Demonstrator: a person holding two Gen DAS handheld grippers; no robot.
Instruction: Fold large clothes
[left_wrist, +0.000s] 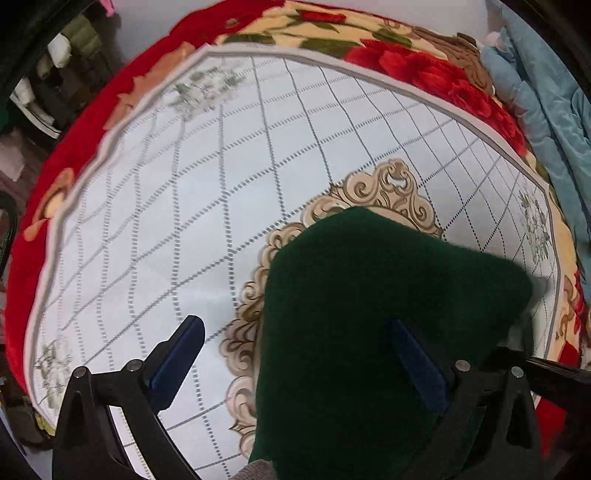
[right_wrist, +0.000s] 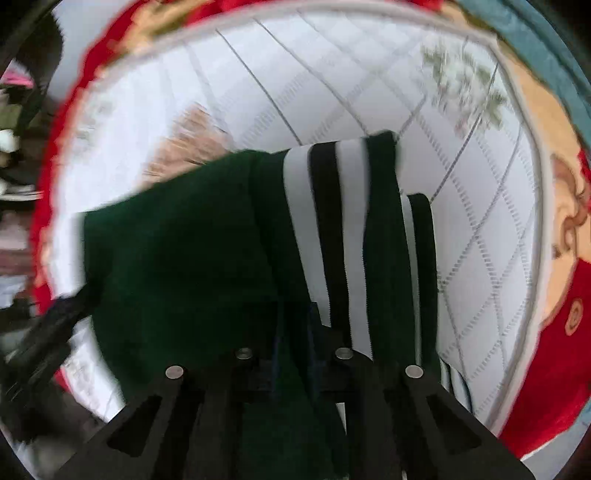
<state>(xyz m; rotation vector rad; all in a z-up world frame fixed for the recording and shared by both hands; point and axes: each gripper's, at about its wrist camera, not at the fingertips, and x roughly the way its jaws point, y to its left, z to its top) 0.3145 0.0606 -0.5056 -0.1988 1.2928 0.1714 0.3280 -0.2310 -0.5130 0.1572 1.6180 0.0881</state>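
Observation:
A dark green garment (left_wrist: 388, 288) lies bunched on a white quilted mat (left_wrist: 184, 203). My left gripper (left_wrist: 295, 325) hangs open just above it: the left blue pad (left_wrist: 181, 350) is over bare mat and the right pad is over the green cloth, with nothing pinched between them. In the right wrist view the green garment (right_wrist: 184, 240) hangs with its white-and-black striped band (right_wrist: 325, 206) draped across. My right gripper (right_wrist: 295, 339) points down, its jaws nearly together with a fold of green cloth pinched between them. The pads themselves are hidden by the cloth.
The mat (right_wrist: 332, 74) lies on a red floral blanket (left_wrist: 424, 74) that borders it all round. A light blue cloth (left_wrist: 546, 110) is heaped at the far right. Shelves with folded items (left_wrist: 66, 55) stand at the upper left.

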